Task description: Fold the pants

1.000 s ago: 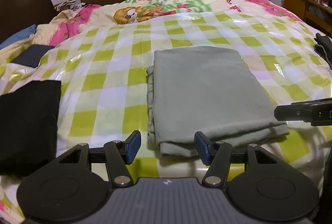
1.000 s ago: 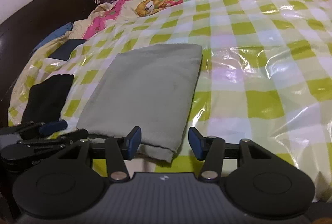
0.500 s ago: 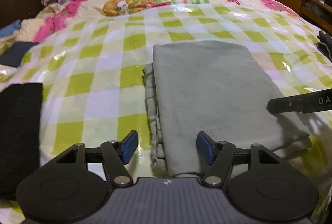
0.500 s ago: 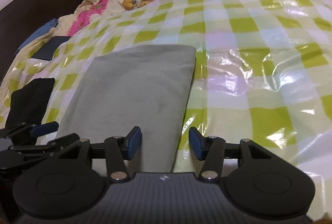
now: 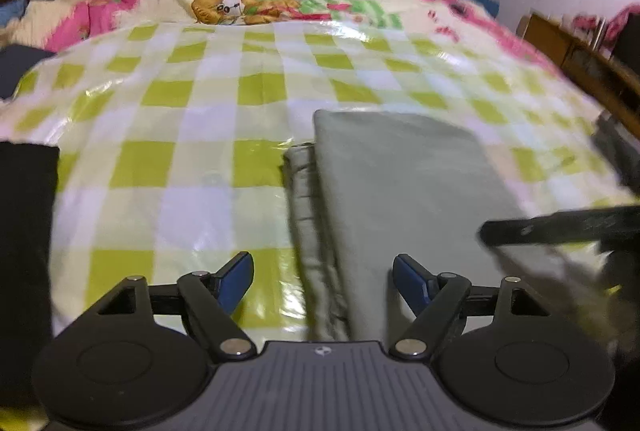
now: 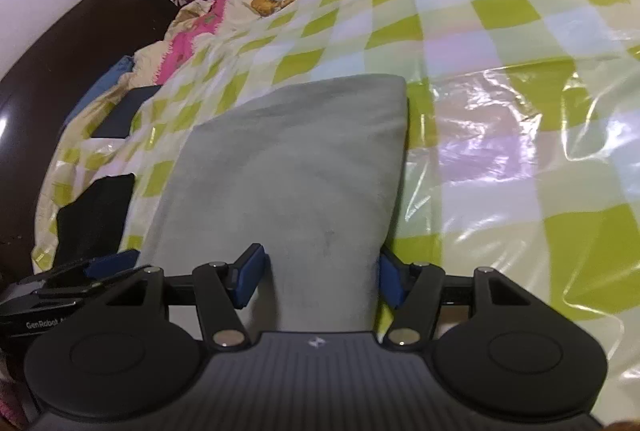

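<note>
The grey-green pants (image 5: 400, 183) lie folded into a rectangle on the checked bed cover (image 5: 192, 103). My left gripper (image 5: 322, 281) is open, its blue pads straddling the near left edge of the stack, where several layers show. My right gripper (image 6: 322, 277) is open over the near right part of the pants (image 6: 292, 167), its right pad at the cloth's right edge. The right gripper also shows blurred in the left wrist view (image 5: 560, 229). The left gripper shows at the lower left of the right wrist view (image 6: 80, 271).
A folded black garment (image 5: 24, 231) lies left of the pants, also in the right wrist view (image 6: 96, 215). A dark folded item (image 6: 124, 111) and pink bedding (image 5: 100, 11) lie near the headboard. A wooden bedside cabinet (image 5: 580, 55) stands at right.
Both grippers have moved forward over the near edge of the folded pants. The left camera has swung left, so the pants now sit further right. Both stay open.
</note>
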`<state>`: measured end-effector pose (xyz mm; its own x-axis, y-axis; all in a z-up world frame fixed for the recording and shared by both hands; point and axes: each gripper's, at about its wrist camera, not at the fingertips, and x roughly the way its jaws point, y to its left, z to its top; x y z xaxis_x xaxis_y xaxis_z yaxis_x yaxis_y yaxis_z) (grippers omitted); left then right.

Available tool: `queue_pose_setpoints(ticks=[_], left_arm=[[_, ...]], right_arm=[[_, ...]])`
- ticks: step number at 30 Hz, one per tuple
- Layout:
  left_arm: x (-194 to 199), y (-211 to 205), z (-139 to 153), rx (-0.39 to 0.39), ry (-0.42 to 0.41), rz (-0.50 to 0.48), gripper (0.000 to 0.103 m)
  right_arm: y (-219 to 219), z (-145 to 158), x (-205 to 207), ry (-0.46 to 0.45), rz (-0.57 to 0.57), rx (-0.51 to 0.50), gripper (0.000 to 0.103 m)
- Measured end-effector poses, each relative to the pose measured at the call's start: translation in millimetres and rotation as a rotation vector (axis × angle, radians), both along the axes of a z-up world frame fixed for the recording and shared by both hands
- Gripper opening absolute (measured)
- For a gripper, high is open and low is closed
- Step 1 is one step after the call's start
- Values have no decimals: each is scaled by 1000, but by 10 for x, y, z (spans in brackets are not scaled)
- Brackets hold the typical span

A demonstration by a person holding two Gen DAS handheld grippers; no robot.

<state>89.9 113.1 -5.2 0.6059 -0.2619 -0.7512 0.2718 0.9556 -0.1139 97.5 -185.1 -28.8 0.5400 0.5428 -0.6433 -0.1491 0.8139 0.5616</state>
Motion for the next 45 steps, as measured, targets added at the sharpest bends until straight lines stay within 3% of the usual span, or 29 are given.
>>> queue_pose_setpoints(ticks=[3,11,12,13,14,16,20,25,30,33,36,45], left_arm=[[180,-3,-219,-17,93,-15,92],[229,24,-267,-42,123,-28,92],[242,-25,-276,-35,121,-23,90],[241,-93,-265,-29,116,-31,87],[242,-169,-245,-26,111,-48,77],[234,-351,-194,-2,97,-75,73],[249,-660,-96,-18,77,-143,64],[389,-1290,-67,-71,67,-254,64],[414,-1868,-124,-33,50,-331,64],[363,-1891,-118,-19,52,-328,65],[308,-1806,-78,-6,53,-306,69],[70,-1766,119,62,-18,-251,70]], right_arm=[[-24,7,30,5,8,25,53],[-35,-105,163,22,48,113,53],[-15,-110,186,21,48,111,47],[-8,-100,201,25,48,102,32],[-26,-81,213,32,52,100,26],[-114,-39,199,36,54,115,15],[-413,76,108,21,22,82,14],[-1053,189,61,11,-96,-6,14],[-1523,153,16,55,-191,-47,17],[-1629,152,-61,49,-225,-49,21],[-1656,210,-143,44,-261,-114,26],[-1566,429,-450,-5,-321,-150,35]])
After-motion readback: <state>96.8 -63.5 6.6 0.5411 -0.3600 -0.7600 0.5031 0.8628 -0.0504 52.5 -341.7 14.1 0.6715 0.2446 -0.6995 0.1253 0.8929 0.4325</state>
